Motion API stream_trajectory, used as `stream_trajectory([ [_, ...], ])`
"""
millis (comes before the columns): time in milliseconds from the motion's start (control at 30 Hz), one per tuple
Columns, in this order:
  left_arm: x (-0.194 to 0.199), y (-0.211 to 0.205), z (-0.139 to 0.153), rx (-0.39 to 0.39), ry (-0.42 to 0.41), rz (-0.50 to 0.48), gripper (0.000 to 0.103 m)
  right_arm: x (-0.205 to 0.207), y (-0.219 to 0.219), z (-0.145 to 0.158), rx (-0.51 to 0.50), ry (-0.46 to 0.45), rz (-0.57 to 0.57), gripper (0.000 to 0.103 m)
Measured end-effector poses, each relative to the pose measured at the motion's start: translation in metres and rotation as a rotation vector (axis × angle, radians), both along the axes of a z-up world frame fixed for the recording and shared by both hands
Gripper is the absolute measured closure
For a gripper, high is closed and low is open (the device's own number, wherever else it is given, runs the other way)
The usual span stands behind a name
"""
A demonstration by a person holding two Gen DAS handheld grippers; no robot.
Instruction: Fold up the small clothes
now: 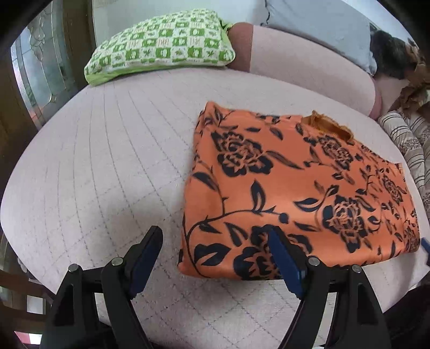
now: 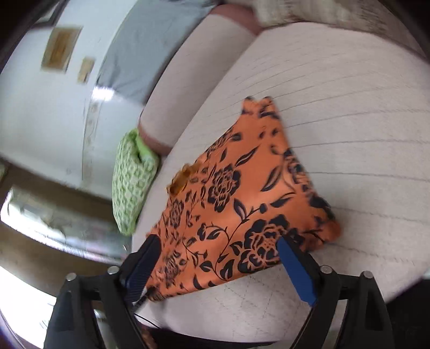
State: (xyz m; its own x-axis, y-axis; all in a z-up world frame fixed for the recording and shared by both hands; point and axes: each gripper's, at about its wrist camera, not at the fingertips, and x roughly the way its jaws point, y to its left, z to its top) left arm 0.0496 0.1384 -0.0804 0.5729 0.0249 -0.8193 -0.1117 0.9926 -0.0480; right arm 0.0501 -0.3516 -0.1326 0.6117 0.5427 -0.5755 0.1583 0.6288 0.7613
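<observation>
An orange cloth with black flowers [image 1: 295, 193] lies folded in a rough rectangle on the pale quilted bed [image 1: 107, 161]. My left gripper [image 1: 215, 241] is open and empty, hovering over the cloth's near left corner. In the right wrist view the same cloth [image 2: 242, 198] lies flat; the view is tilted and blurred. My right gripper [image 2: 217, 249] is open above the cloth's near edge and holds nothing. A small blue tip of the right gripper [image 1: 425, 243] shows at the cloth's right edge in the left wrist view.
A green and white patterned pillow [image 1: 161, 45] lies at the bed's far left, also in the right wrist view [image 2: 131, 185]. A pale bolster [image 1: 309, 59] and a grey pillow [image 1: 322, 24] lie along the back. Striped bedding [image 1: 405, 142] is piled at the right.
</observation>
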Motion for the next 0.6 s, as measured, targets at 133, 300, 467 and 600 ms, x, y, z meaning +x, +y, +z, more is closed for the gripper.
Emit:
stream_trajectory([
  [133, -0.004, -0.005, 0.016, 0.008, -0.031, -0.014, 0.022, -0.003, -0.009, -0.012, 0.037, 0.071, -0.071, 0.011],
  [300, -0.007, -0.014, 0.024, 0.013, -0.052, -0.034, 0.022, -0.011, -0.007, 0.009, -0.019, -0.02, -0.024, 0.01],
  [467, -0.008, -0.022, 0.025, 0.008, -0.054, -0.046, 0.022, -0.016, -0.024, -0.004, 0.025, 0.041, -0.096, 0.011],
  [600, -0.007, -0.027, 0.028, 0.003, -0.087, -0.048, 0.022, -0.039, -0.032, 0.015, 0.062, -0.007, -0.154, 0.011],
])
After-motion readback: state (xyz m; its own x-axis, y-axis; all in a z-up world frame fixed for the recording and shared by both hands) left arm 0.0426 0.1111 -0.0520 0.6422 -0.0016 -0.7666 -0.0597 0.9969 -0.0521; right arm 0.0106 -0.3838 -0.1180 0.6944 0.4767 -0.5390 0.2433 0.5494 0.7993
